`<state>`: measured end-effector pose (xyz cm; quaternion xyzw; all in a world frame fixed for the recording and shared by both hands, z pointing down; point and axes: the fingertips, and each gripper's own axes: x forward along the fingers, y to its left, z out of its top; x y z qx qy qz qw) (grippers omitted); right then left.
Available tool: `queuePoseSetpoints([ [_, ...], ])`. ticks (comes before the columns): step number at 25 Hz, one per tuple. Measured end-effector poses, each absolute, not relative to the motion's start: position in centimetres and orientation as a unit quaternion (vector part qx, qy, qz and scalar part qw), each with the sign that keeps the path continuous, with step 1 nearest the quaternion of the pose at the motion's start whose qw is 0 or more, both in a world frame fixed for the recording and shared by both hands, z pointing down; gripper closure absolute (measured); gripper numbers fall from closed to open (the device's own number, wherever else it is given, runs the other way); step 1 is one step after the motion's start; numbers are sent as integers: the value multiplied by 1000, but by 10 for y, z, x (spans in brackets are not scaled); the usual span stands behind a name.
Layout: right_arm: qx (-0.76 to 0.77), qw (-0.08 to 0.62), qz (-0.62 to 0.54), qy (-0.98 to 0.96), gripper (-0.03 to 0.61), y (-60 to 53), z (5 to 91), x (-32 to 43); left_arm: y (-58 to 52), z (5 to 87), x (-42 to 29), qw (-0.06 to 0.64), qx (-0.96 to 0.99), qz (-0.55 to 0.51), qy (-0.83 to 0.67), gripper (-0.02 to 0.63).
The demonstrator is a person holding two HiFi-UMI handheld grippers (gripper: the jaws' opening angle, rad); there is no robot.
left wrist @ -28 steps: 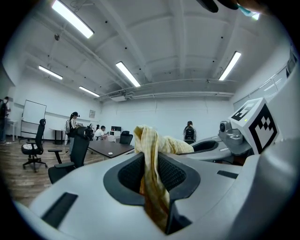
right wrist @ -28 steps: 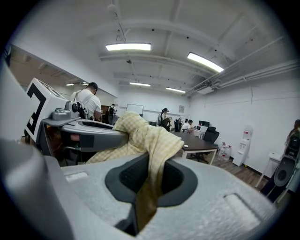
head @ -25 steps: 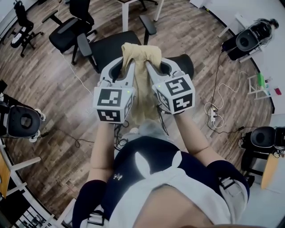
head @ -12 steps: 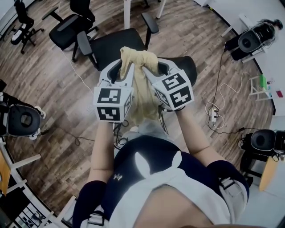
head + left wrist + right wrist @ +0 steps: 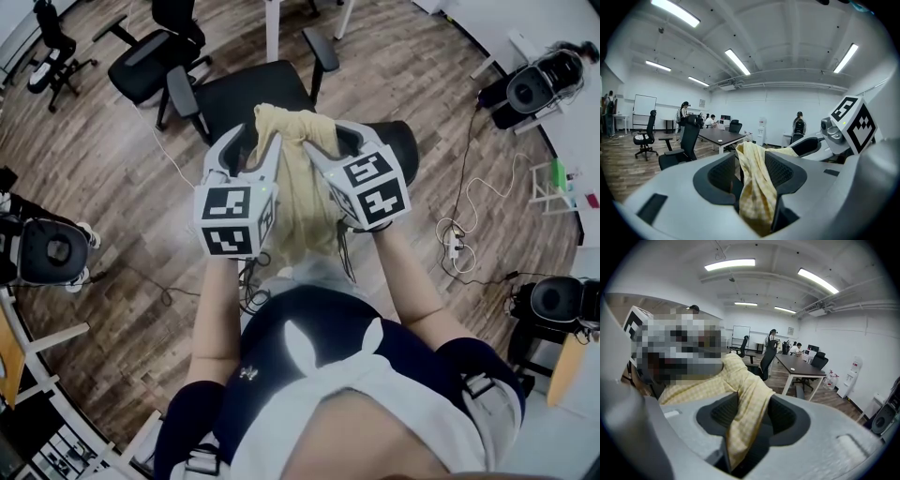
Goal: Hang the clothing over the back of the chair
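A pale yellow checked garment (image 5: 298, 178) lies draped over the top of a black office chair's backrest (image 5: 398, 141), one end hanging toward me. My left gripper (image 5: 251, 142) and right gripper (image 5: 336, 142) flank its bunched top edge. In the left gripper view the jaws (image 5: 751, 160) are opening; the cloth (image 5: 758, 190) hangs loosely between them with a gap on the left. In the right gripper view the jaws (image 5: 750, 409) are also opening, and the cloth (image 5: 740, 390) slumps between them, clear of the right pad.
The chair's seat (image 5: 253, 94) and armrests (image 5: 321, 52) lie beyond the backrest. Another black chair (image 5: 150, 56) stands at the far left. Cables (image 5: 459, 234) trail over the wooden floor at right. Round black units (image 5: 52, 253) (image 5: 530, 89) sit at both sides. A dark table (image 5: 719, 136) stands ahead.
Both grippers have sunk a little with the garment onto the backrest. Their jaws have spread apart, and the cloth now hangs slack between them.
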<state>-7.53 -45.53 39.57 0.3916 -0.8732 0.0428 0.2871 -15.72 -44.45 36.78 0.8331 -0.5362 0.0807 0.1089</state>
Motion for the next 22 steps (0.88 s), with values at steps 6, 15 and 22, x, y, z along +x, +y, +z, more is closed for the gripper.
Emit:
queuePoseSetpoints([
  [6,396,286,43,-871,336,-458,392,-71,-443,367,-163,109,830,77,-541,433],
  [15,416,240,27,-877,337,-449,370,-62,-435,354,-164,91,830,63,-546,433],
  [22,413,194,7,-890,345,-440,350,-69,-427,337,-173,70,825,40,-559,434],
])
